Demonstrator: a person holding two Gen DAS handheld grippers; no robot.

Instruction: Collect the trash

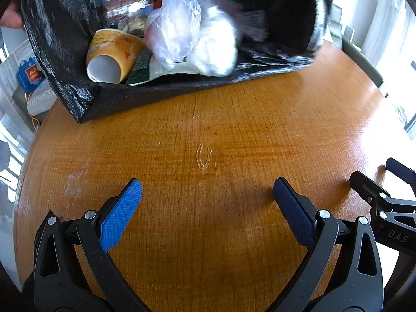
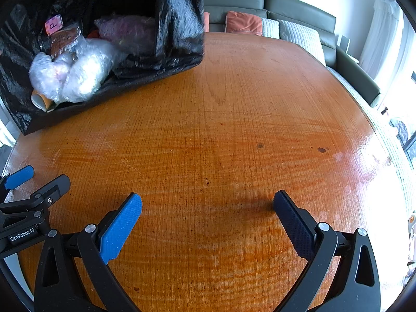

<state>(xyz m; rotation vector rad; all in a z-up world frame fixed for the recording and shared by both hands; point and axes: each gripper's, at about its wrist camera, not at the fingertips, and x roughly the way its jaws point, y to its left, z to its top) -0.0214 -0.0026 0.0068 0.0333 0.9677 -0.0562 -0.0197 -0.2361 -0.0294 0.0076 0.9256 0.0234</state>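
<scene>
Both the left tongs [image 1: 207,191] and right tongs [image 2: 207,204] stand open, empty; one frame reads "GenRobot.AI" [image 2: 22,234], a pink label [image 2: 54,24] in the black bag [image 2: 179,13] reads "P".

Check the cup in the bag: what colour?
Cup: orange-yellow print, white inside. Left wrist view is clearest.

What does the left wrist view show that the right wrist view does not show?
Only the left wrist view shows a hand at the bag's edge and a blue bag beyond the table. Only the right wrist view shows the sofa with its cushions. Both share the wooden table, the black trash bag, the paper cup and both open tools.
</scene>
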